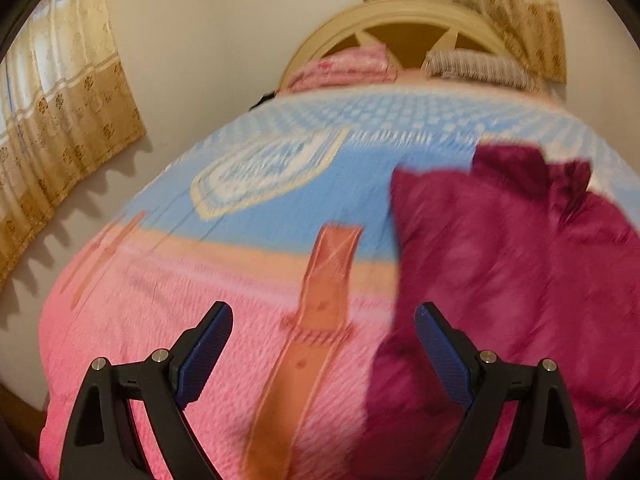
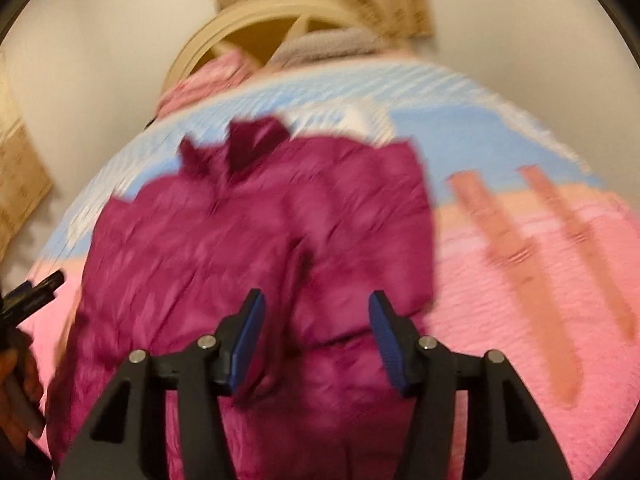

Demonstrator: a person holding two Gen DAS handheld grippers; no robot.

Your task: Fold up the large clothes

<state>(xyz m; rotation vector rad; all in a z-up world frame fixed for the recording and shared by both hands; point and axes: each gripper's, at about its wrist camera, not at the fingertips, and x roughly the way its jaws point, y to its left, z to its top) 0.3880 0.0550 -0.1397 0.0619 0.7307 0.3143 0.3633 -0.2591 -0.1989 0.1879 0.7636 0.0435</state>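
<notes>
Jacket [image 2: 256,240] blurred, lower hem behind right tongs [image 2: 316,304]

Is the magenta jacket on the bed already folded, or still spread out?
Partly folded: the magenta jacket lies on the bedspread with one side turned over its front, collar away from the camera. Blur hides finer detail.

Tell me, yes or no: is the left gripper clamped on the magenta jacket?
No. In the left wrist view the left gripper stands wide open over the bedspread, and the magenta jacket lies beside it, not between its fingers.

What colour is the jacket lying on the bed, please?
Magenta jacket, clearest in the right wrist view.
</notes>
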